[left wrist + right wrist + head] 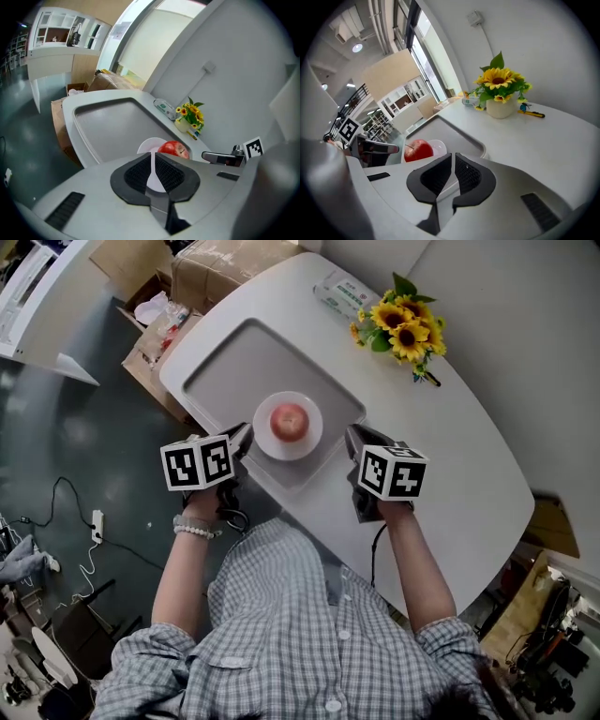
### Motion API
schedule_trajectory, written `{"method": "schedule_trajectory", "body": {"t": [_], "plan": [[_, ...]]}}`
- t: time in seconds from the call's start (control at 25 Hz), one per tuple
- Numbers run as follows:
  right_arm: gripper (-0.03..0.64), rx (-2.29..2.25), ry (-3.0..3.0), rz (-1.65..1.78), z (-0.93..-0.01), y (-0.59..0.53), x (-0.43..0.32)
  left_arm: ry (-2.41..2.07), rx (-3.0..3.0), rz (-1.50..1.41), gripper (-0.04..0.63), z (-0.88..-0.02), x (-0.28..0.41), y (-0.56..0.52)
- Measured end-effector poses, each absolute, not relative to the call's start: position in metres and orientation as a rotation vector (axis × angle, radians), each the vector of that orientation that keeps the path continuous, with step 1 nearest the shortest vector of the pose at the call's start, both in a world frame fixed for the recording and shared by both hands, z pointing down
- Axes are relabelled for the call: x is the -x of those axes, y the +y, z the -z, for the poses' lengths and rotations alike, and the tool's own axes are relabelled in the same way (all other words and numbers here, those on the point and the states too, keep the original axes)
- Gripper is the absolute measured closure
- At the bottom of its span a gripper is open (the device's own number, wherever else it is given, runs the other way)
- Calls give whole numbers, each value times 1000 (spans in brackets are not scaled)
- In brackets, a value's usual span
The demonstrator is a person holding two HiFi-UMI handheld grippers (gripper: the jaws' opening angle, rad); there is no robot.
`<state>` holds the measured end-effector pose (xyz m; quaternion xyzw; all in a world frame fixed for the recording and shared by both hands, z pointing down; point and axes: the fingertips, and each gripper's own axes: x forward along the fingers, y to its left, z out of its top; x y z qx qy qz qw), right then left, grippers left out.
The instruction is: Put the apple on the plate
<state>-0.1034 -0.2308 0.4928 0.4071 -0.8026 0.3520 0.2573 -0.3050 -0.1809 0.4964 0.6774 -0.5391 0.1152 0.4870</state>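
Risk: the apple (289, 421) sits loose on the small plate (312, 441). If you swing a claw in and clip the rim, it would likely roll off into the tray (225, 362).
Left claw (245, 434): near left of the plate, apart from it; jaws barely parted, holding nothing.
Right claw (353, 437): near right of the plate; only a thin slit, empty.
Apple look: red, glossy, round, with a paler patch on top.
Apple place: centred on the white plate, at the tray's near end, on your bench (450, 446).

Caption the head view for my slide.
Red apple rests on the white plate in the grey tray, left gripper and right gripper flanking it, both empty.
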Motion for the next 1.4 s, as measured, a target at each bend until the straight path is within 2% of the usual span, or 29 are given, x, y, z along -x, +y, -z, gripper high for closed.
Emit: {"method": "schedule_trajectory", "body": {"t": [0.44,0.68,0.92,1.2,1.4], "plan": [[587,-1337,-2300,-685,-407,-187,18,-1133,-2181,-411,586,-411,182,-167],[588,-1521,-2317,-544,-356,-159,-27,-1003,-2388,-336,586,-362,128,-156],[588,-1704,-2325,-380,-305,-146,-63,-991,-2549,-311,586,-316,96,-151],[588,-1762,-2372,-166,-259,-136,-75,-1044,-2587,-191,586,-278,91,-146],[588,-1760,-2421,-177,-249,-133,-74,-990,-2601,-133,586,-260,82,-135]]}}
